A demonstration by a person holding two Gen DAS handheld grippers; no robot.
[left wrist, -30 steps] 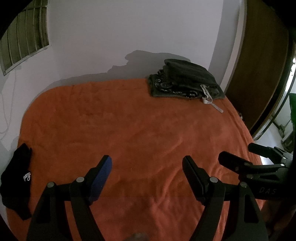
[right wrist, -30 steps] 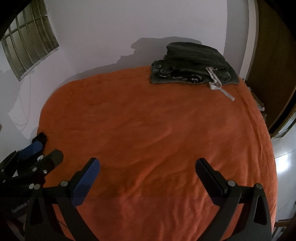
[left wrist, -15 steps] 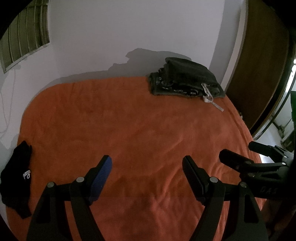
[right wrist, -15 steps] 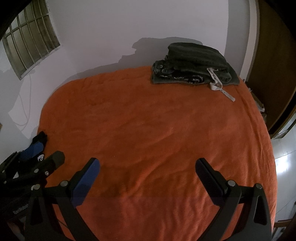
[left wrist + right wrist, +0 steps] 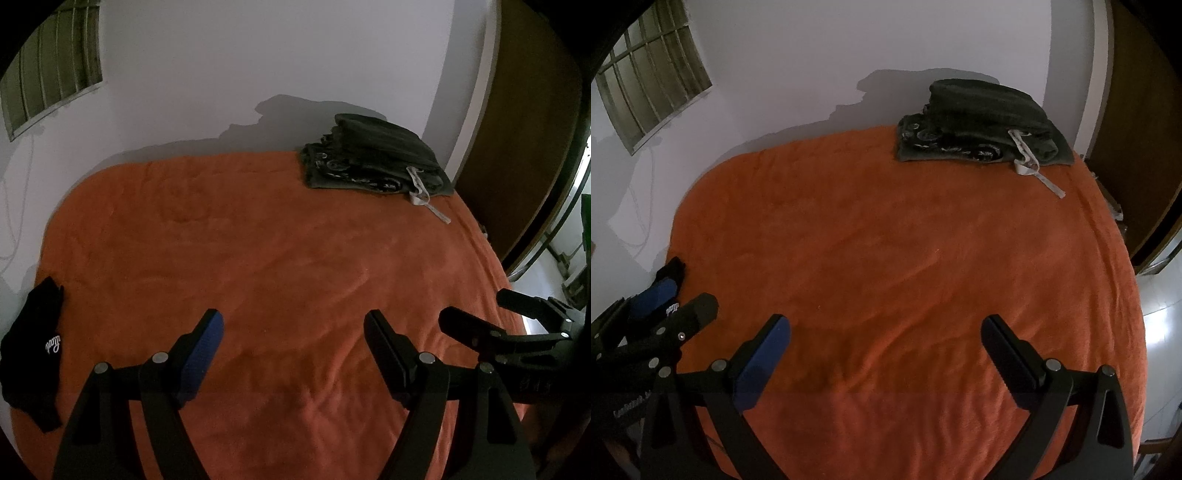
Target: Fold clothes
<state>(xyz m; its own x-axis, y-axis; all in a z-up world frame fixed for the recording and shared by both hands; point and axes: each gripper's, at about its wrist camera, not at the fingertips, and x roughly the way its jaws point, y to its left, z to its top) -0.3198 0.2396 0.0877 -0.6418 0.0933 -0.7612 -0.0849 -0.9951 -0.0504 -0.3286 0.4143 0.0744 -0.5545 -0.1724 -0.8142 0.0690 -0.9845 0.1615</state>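
Honestly, nothing is changing: I am keeping the left gripper (image 5: 293,334) and the right gripper (image 5: 886,338) hovering wide and empty over the near part of the orange bedspread (image 5: 277,258), as a second ago. That is leaving the black garment (image 5: 31,354) lying unfolded at the near left edge (my likely next pick), while the folded dark stack (image 5: 373,158) is sitting far right.

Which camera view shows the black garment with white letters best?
The left wrist view: the black garment lies unhidden at the bed's left edge, lettering visible. In the right wrist view the left gripper covers most of it.
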